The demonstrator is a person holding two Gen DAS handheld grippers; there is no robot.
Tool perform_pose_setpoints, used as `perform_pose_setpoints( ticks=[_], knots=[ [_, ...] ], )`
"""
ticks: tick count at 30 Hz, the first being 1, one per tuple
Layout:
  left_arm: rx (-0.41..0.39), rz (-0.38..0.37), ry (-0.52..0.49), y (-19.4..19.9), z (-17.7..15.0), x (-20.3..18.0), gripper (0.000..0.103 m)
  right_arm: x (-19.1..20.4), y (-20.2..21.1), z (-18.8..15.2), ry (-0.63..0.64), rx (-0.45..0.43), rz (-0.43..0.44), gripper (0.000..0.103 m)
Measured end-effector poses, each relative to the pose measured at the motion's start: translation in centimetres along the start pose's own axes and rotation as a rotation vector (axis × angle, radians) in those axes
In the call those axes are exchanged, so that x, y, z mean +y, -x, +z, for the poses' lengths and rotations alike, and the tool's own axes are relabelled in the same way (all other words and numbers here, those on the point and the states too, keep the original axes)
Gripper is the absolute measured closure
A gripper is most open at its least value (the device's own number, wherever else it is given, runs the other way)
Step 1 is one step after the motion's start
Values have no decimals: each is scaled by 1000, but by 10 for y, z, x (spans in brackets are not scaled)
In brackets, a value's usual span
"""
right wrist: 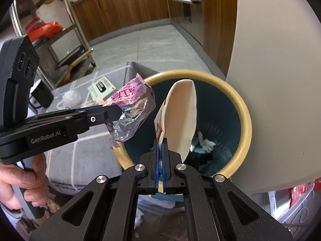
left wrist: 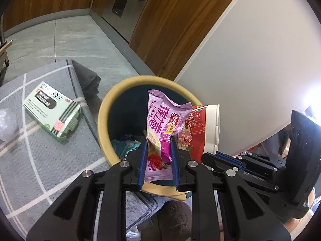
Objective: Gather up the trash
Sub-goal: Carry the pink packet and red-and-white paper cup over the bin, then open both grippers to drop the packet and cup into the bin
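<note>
1. Kitchen: wood cabinets and a steel oven front across the top of both views, grey tile floor. A grey checked cloth [left wrist: 40,160] covers the surface at lower left of the left wrist view.
2. Waste bin [left wrist: 103,120], yellow rim and dark inside, sits centre frame beside a white panel [left wrist: 250,60]. Some trash already lies at its bottom.
3. Left gripper [left wrist: 158,146]: blue pads pinch a pink snack wrapper [left wrist: 160,120], held over the bin's near rim.
4. Right gripper [right wrist: 160,146]: fingers pressed nearly together on the edge of a flattened paper cup [right wrist: 182,118], red print outside, white inside, hanging over the bin mouth.
5. Step in hand, as judged: drop both pieces. Best to move the wrapper further over the opening first; in the right wrist view it hangs near the rim's left edge and could slide outside.
6. Still on the cloth: a green-and-white box [left wrist: 53,111] and a crumpled clear plastic [left wrist: 7,124], at left, well apart from the bin.
</note>
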State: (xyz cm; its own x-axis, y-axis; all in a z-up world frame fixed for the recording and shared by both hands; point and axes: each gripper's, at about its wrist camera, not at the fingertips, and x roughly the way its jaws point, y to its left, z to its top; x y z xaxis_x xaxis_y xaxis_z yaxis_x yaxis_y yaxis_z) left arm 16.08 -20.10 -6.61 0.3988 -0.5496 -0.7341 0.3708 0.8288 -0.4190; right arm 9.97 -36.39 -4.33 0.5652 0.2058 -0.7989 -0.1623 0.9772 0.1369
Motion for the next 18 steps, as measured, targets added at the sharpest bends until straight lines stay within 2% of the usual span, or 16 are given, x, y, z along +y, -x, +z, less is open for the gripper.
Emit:
perform_pose_setpoints(
  ticks=[4, 6, 14, 18],
  knots=[
    [17, 7, 2, -5, -1, 2, 82, 0, -4, 1, -3, 19, -18, 99],
    [15, -1, 0, -6, -1, 0, 77, 0, -5, 1, -6, 25, -20, 98],
    [-6, -2, 1, 4, -1, 4, 73, -7, -2, 1, -33, 15, -20, 87],
    [-32, 7, 9, 18, -2, 11, 60, -7, 0, 5, -54, -4, -4, 77]
  ],
)
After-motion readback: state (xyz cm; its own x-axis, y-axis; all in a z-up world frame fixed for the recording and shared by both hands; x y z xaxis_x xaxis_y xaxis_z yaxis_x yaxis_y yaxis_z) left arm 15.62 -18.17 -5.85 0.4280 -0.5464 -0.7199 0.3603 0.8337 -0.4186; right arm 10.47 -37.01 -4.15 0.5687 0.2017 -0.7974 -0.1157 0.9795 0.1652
